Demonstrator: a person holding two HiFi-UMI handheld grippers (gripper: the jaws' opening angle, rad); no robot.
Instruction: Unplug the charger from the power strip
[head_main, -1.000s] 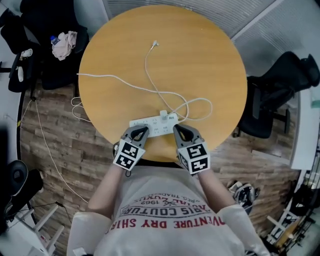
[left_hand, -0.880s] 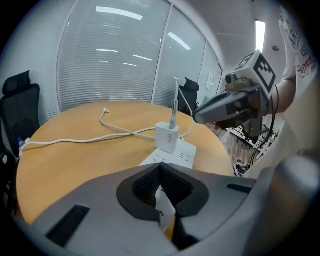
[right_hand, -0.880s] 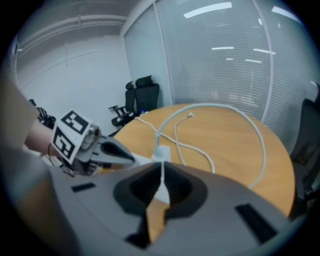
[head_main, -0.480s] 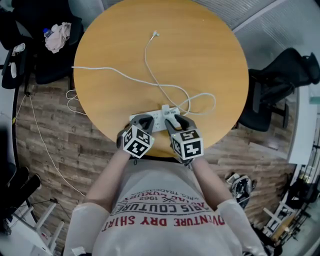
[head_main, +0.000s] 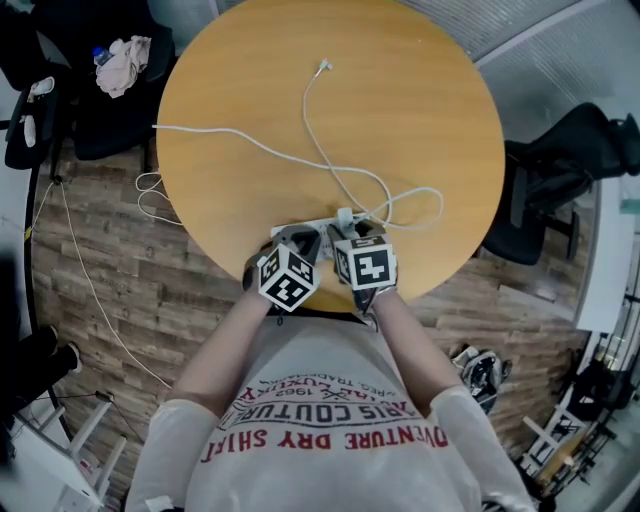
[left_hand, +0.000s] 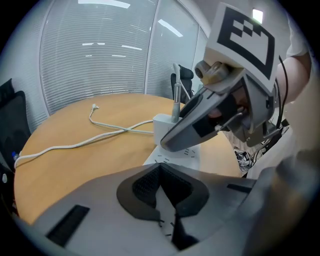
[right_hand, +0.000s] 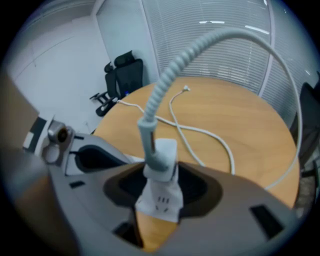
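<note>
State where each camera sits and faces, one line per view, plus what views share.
Head view: on the person's head, facing steeply down at the table; forearms, shirt, left gripper and right gripper show.
Left gripper view: on the left gripper, facing along its jaws across the table at the charger; own jaws and the right gripper show.
Right gripper view: on the right gripper, facing down along its jaws, the charger standing between them.
Shared: all three show charger and power strip.
</note>
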